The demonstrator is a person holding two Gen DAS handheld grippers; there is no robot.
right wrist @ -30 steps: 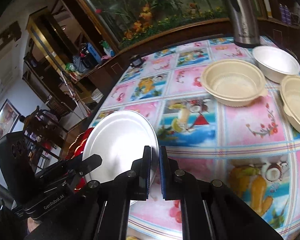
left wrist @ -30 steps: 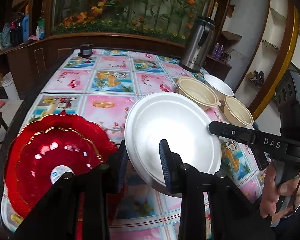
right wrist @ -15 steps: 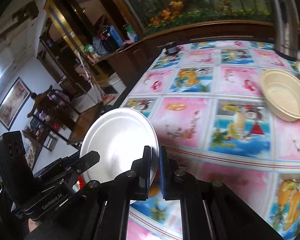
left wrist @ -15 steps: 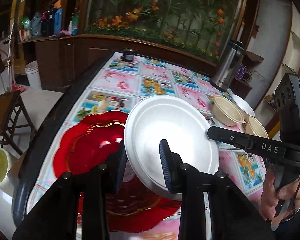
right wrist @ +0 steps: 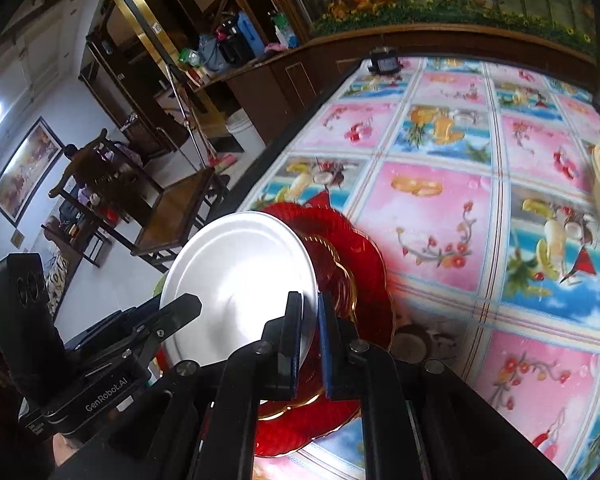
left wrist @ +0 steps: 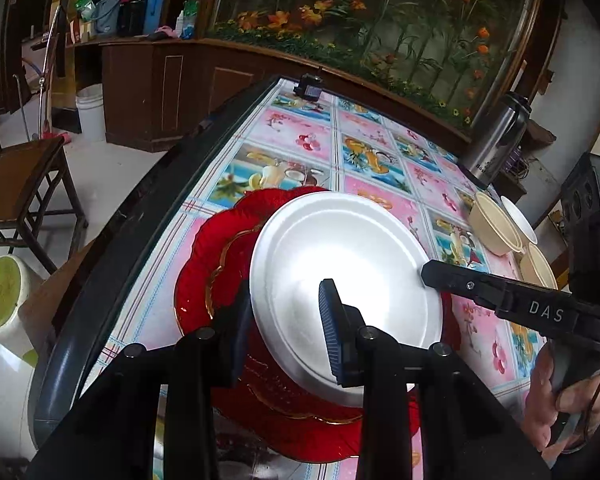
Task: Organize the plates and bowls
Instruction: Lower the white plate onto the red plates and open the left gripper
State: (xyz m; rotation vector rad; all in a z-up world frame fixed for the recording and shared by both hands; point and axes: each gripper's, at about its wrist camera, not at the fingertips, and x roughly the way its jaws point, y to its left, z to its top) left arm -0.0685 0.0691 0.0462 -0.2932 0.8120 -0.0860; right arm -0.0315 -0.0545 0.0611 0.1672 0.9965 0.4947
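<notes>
You hold the round white foam plate (left wrist: 340, 280) by opposite rims, left hand-held gripper (left wrist: 286, 328) and right hand-held gripper (right wrist: 309, 332) both clamped on it, tilted above the scalloped red glass plates (left wrist: 220, 264) on the worktop (left wrist: 300, 140). Stacking is in hand; next, level it and lower centrally.

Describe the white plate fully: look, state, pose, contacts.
The white plate is round, matte, foam-like, with a raised rim and a shallow flat well, empty. It is held tilted above the red plates. The left gripper clamps its near rim; the right gripper pinches the opposite edge. Whether it touches the red plates cannot be told.
</notes>
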